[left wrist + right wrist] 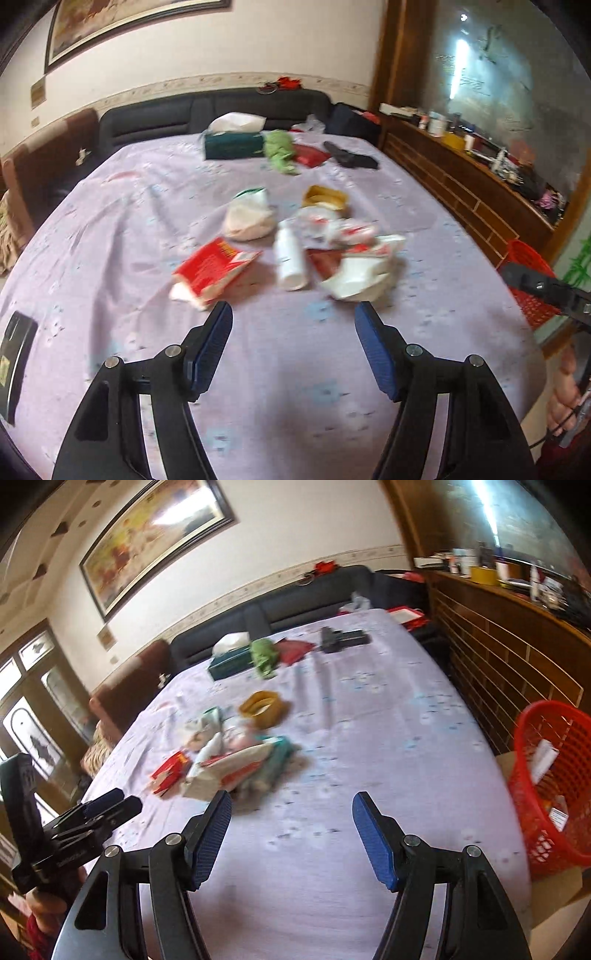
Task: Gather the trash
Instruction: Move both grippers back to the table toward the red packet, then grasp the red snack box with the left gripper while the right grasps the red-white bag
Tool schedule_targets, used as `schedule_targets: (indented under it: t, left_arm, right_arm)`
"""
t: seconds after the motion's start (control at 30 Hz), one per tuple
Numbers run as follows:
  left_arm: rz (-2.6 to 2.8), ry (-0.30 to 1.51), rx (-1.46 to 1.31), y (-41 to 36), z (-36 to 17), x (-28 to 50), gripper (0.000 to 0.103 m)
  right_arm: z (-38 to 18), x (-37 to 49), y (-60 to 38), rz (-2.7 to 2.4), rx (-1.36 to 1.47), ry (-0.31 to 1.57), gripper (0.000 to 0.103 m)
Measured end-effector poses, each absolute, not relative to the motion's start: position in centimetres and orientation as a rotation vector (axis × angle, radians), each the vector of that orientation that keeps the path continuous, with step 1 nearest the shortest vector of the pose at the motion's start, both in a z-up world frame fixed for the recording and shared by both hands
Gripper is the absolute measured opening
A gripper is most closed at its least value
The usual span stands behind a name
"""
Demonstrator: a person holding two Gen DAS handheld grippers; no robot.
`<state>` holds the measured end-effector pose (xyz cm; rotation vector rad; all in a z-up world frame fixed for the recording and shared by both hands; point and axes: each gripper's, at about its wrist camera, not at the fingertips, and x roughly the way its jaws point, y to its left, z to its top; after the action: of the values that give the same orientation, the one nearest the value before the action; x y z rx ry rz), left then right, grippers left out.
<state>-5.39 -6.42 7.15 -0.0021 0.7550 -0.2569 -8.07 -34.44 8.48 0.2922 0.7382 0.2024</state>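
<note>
Left black two-finger gripper with blue pads (293, 314): jaws spread wide, nothing between. Right black blue-padded gripper (291, 803): same, spread wide. Both level, side by side.

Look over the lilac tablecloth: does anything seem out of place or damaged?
Yes. A heap of crumpled white-and-red wrappers clutters the middle of the lilac tablecloth. Beside it a white plastic bottle lies on its side, and a torn red paper packet gapes open.

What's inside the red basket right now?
The red basket holds a few pale packages or cartons, seen through its mesh wall. Its bottom is hidden.
</note>
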Motion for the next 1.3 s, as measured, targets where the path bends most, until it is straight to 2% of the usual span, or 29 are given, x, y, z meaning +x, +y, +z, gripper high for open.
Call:
schedule_targets:
  t: [0.17, 0.43, 0.5, 0.57, 0.6, 0.73, 0.8, 0.83, 1.07, 1.3]
  left_arm:
    - [-0.231, 0.785, 0.038, -4.4, 5.8, -4.1, 0.074]
    - [-0.193, 0.824, 0.048, -2.1, 3.6, -0.6, 0.073]
    - [-0.202, 0.831, 0.062, -2.6, 3.0, 0.4, 0.067]
    - [-0.208, 0.864, 0.082, -3.4, 2.2, 1.7, 0.041]
    - [-0.209, 0.886, 0.094, -3.9, 1.8, 2.2, 0.037]
    - [-0.161, 0.907, 0.137, -5.0, 1.0, 3.6, 0.035]
    - [-0.145, 0.917, 0.149, -5.2, 0.7, 4.2, 0.022]
    - [-0.125, 0.909, 0.156, -5.2, 0.7, 4.4, 0.012]
    - [-0.165, 0.852, 0.017, -2.7, 2.2, 2.5, 0.006]
    - [-0.201, 0.786, -0.082, -1.0, 4.0, -1.2, 0.004]
  right_arm:
    - [8.4, -7.3, -32.1, 0.218, 0.286, 0.743, 0.072]
    - [8.1, -6.5, -30.5, 0.241, 0.32, 0.779, 0.072]
    - [7.9, -6.4, -29.9, 0.236, 0.307, 0.796, 0.072]
    - [7.6, -5.9, -29.5, 0.252, 0.323, 0.819, 0.072]
    - [7.5, -5.6, -29.4, 0.258, 0.336, 0.829, 0.072]
    - [7.3, -4.2, -29.4, 0.245, 0.382, 0.852, 0.072]
    - [7.0, -3.4, -29.4, 0.24, 0.41, 0.869, 0.072]
    - [6.7, -2.8, -29.3, 0.238, 0.426, 0.878, 0.072]
    - [5.5, 0.4, -27.2, 0.211, 0.425, 0.939, 0.072]
    - [5.5, 2.3, -22.2, 0.128, 0.217, 0.915, 0.074]
